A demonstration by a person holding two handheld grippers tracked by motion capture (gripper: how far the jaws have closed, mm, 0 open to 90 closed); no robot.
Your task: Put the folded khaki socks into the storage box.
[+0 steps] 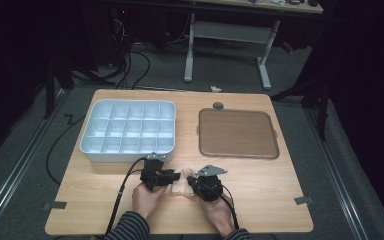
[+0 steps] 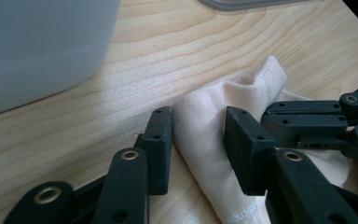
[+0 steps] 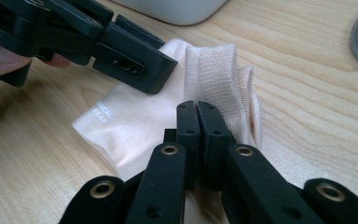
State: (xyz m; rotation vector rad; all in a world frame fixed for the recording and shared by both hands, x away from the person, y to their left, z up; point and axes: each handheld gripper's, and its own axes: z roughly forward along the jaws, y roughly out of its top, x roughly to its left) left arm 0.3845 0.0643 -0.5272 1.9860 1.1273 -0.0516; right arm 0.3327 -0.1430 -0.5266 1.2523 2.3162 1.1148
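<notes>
At the left of the table (image 1: pixel 80 200) stands the white compartment box (image 1: pixel 128 131), its near wall just behind the 2 hands, and all its cells look empty from the high view. In front of it, near the table's front edge, lies the pale sock (image 1: pixel 181 187), a small beige piece of cloth between the 2 tools. The left gripper (image 1: pixel 176 176) comes to the sock from the left side; its jaws are apart, and the fold of the sock (image 2: pixel 205 135) runs between them, close to the pads, but I cannot see them pressing on it. The right gripper (image 1: pixel 190 181) comes from the right, and its jaws stand together, with a thin layer of the sock's ribbed cuff (image 3: pixel 221 77) probably pinched between them; the frame does not show this layer clearly. I judge that the step in hand is taking hold of the sock with both tools, maybe for folding or for lifting it. The next move calls for the left jaws to close on the fold before anything is pulled, otherwise the cloth will slide out. Room is narrow behind, because of the box, and in front the table edge is near. To the right there is free wood, and farther right the brown tray (image 1: pixel 238 133) lies well apart.
</notes>
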